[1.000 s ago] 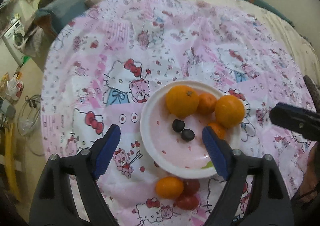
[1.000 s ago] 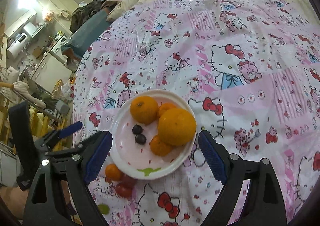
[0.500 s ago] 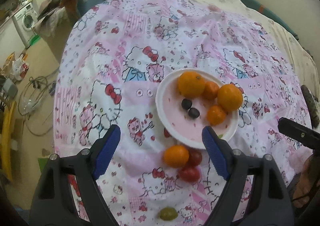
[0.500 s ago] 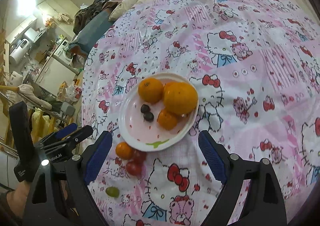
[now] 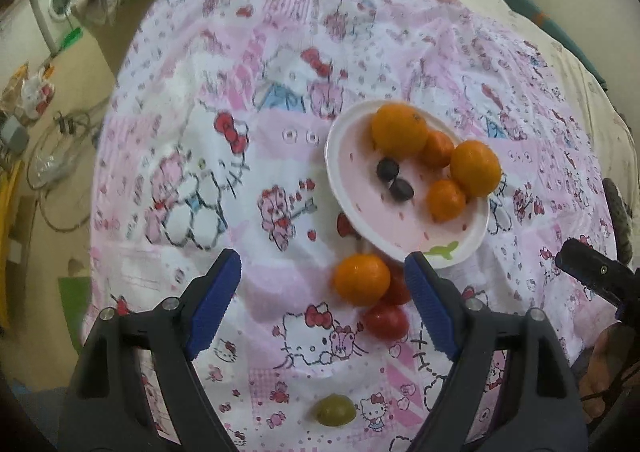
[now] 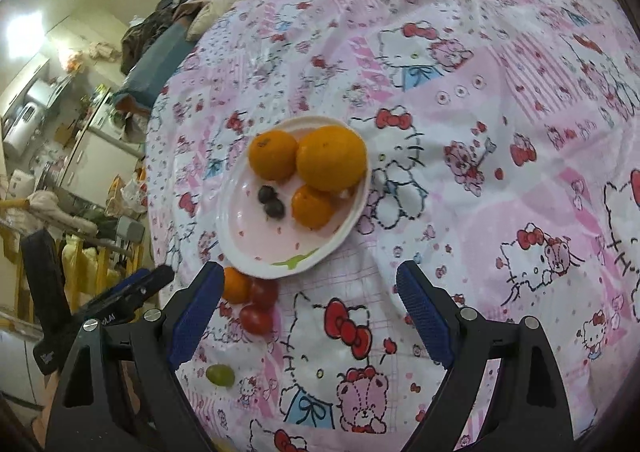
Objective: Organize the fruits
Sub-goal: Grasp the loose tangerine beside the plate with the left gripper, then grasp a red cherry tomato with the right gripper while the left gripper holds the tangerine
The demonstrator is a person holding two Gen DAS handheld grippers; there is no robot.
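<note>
Both the left gripper (image 5: pixel 322 292) and right gripper (image 6: pixel 310 310) are held with jaws spread, empty, the plate (image 5: pixel 362 215) seen at 12 o'clock.

We hold our left gripper (image 5: pixel 322 300) low with its blue-padded jaws spread wide and empty; our right gripper (image 6: pixel 308 308) sits alongside, jaws equally parted, gripping nothing.

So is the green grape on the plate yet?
No. The green grape lies on the cloth, well short of the plate.
</note>
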